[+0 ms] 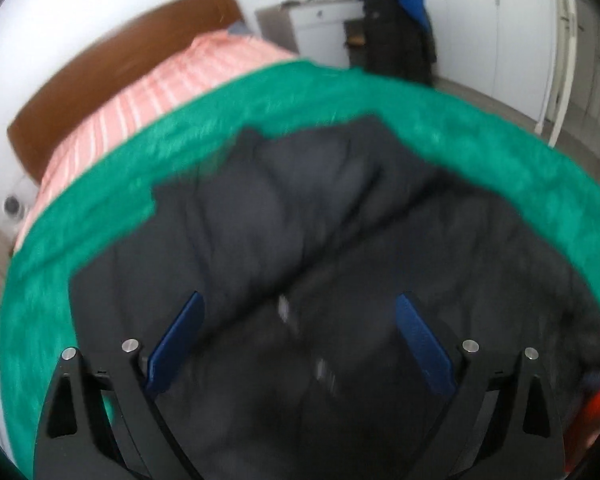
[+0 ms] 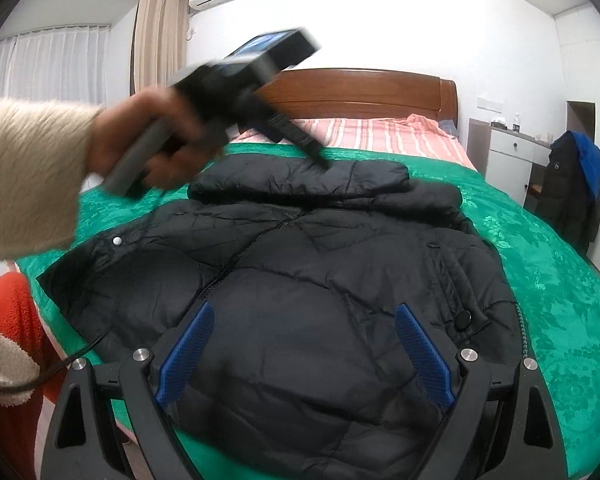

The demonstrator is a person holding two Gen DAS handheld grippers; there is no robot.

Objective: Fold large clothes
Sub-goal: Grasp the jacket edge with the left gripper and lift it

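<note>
A black puffer jacket (image 2: 300, 264) lies spread on the green blanket, its collar end toward the headboard. My right gripper (image 2: 305, 306) hovers low over the jacket's near part, its blue pads wide apart with nothing pinched between them. In the left wrist view, my left gripper (image 1: 300, 296) is open above the blurred jacket (image 1: 300, 208), with only fabric below it. The right wrist view shows a hand holding the left gripper (image 2: 320, 156) over the collar. That view is blurred, so I cannot tell whether it touches the collar.
The green blanket (image 2: 540, 264) covers the bed, with a pink striped sheet (image 2: 380, 132) and a wooden headboard (image 2: 360, 92) beyond. A chair with dark and blue coats (image 2: 572, 184) stands right, by a white cabinet (image 2: 508, 152). A cream sleeve (image 2: 28, 168) and an orange garment (image 2: 12, 312) are at the left.
</note>
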